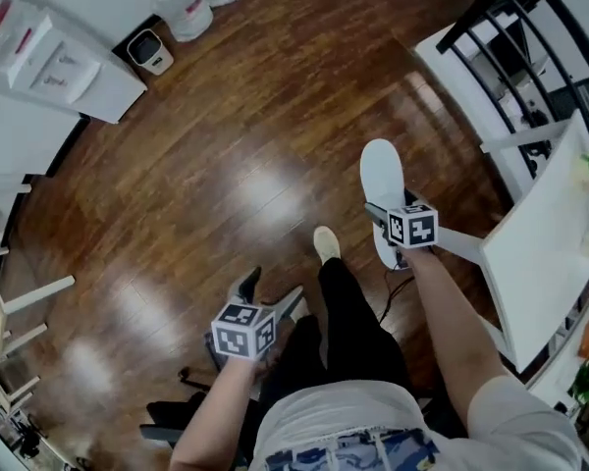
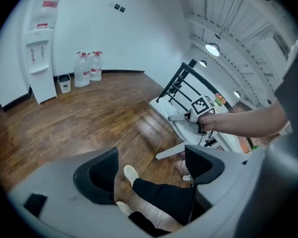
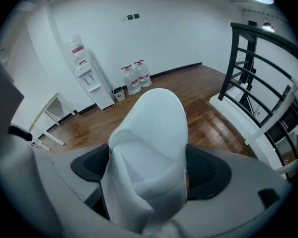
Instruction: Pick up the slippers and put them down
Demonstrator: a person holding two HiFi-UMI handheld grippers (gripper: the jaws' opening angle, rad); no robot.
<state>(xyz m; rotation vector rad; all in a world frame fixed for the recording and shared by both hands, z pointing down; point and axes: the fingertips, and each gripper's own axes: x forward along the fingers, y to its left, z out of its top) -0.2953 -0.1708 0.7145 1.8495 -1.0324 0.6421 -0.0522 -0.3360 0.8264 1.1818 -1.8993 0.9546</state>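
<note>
One white slipper (image 1: 381, 177) hangs above the wooden floor, held at its heel end by my right gripper (image 1: 381, 220). In the right gripper view the slipper (image 3: 150, 138) fills the space between the jaws, toe pointing away, and the right gripper (image 3: 150, 171) is shut on it. My left gripper (image 1: 268, 291) is lower and to the left, beside the person's leg, open and holding nothing. In the left gripper view the left gripper (image 2: 150, 171) shows only the person's white shoe (image 2: 130, 173) and dark trouser leg between its jaws. No second slipper is in view.
A white table (image 1: 540, 243) and a black railing (image 1: 515, 27) stand close on the right. At the back left are a water dispenser (image 1: 39, 57), a small bin (image 1: 150, 52) and water bottles (image 1: 188, 6). White chair legs (image 1: 25, 307) show at the left edge.
</note>
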